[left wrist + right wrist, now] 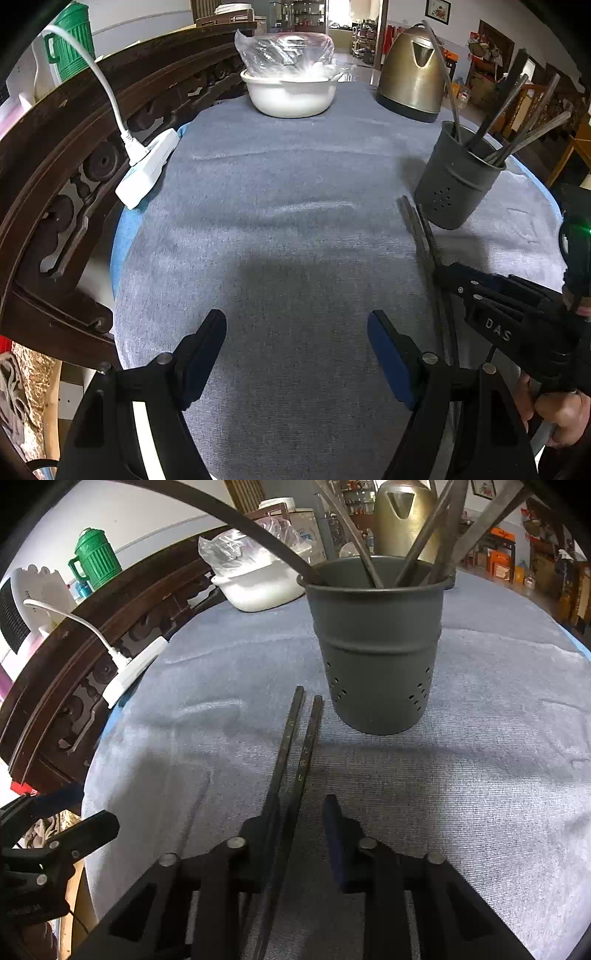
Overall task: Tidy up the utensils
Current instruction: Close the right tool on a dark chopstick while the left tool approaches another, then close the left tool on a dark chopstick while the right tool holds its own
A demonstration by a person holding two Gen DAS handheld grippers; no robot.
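Where cloth shows, two chopsticks (299, 753), one holder (376, 646).

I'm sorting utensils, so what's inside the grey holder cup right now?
The grey holder cup holds several dark utensil handles sticking up. Their lower ends and the cup's bottom are hidden by its wall.

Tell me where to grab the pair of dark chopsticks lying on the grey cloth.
Grip the pair of dark chopsticks across both sticks at their near half, coming from above. They lie flat, side by side, pointing towards the grey metal utensil cup.
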